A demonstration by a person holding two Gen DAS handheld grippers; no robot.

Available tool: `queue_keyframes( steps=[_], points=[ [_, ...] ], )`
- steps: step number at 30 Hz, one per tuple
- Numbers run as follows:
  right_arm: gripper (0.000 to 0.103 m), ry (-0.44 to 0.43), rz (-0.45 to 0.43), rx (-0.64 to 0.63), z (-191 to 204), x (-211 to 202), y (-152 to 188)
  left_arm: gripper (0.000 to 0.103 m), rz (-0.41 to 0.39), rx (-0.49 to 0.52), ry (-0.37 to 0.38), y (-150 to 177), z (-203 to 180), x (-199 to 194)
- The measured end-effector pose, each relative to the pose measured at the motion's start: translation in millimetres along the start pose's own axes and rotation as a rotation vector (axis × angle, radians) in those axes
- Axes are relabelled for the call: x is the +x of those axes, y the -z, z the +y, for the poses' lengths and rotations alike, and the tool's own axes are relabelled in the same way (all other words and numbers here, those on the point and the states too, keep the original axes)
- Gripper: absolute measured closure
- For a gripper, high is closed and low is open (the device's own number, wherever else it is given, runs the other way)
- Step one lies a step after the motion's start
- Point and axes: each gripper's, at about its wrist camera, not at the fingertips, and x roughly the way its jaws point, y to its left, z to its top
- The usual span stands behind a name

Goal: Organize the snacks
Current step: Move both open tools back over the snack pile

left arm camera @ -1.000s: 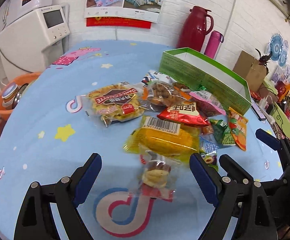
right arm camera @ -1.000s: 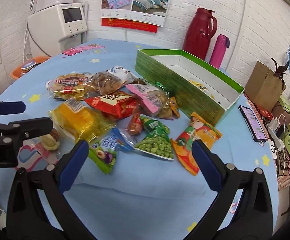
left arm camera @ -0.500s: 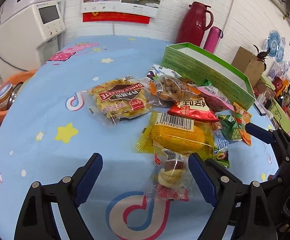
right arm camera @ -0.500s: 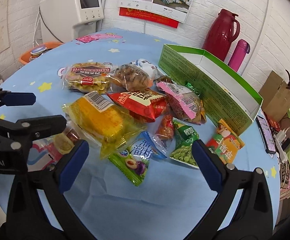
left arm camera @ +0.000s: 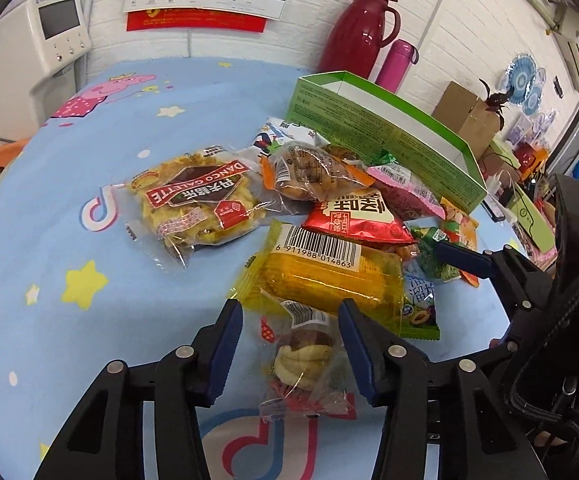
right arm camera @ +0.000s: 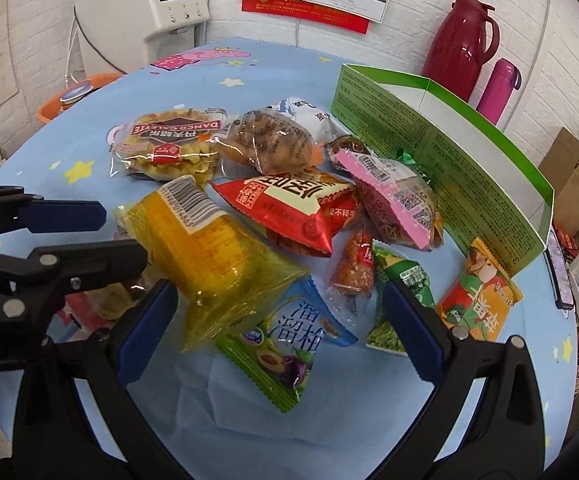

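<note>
- Left wrist view: the left hand-held gripper (left arm camera: pixel 291 334) has narrowed since half a second ago; its blue pads (left arm camera: pixel 225 344) now stand close on either side of the small clear pastry packet (left arm camera: pixel 303 360), where before they were spread wide around it.
- Whether the pads already touch the wrapper cannot be told; a thin gap seems to remain on each side, so I read it as closing, not yet pinching.
- The packet lies flat on the blue desk (left arm camera: pixel 89 280), its far end tucked just under the edge of the yellow cake packet (left arm camera: pixel 321 276).
- Right wrist view: the right hand-held gripper (right arm camera: pixel 277 320) is spread wide and holds nothing; it has come nearer the pile, and its fingers frame the plum sweet packet (right arm camera: pixel 281 344) with the green pea packet (right arm camera: pixel 397 300) beside the right-hand one.
- The green box (right arm camera: pixel 449 160) stands open behind the heap, well apart from the pastry packet. Its inside looks bare where it shows.
- My judgement: sorting has hardly begun, as every snack visible still lies outside the box.
- The closing means a first pick is in hand. The crinkly wrapper may slip, and lifting could drag the yellow packet that overlaps it.
</note>
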Motion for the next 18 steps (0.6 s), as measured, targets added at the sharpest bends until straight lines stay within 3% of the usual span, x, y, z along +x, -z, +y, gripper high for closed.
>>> queue_keyframes(
  steps=[2,13,16,18],
  points=[
    [0.011,-0.028,0.011,0.015,-2,3,-1,0.061,0.007,-0.001,0.018,-3,-1,2],
    [0.038,-0.035,0.005,0.013,-2,5,-3,0.060,0.006,-0.024,-0.020,-8,5,3],
    [0.051,-0.037,-0.002,0.013,-4,2,-3,0.055,0.022,-0.046,-0.026,-7,11,7],
    [0.076,-0.087,0.006,0.028,-6,3,-2,0.052,0.035,-0.062,-0.030,-6,14,10]
  ],
)
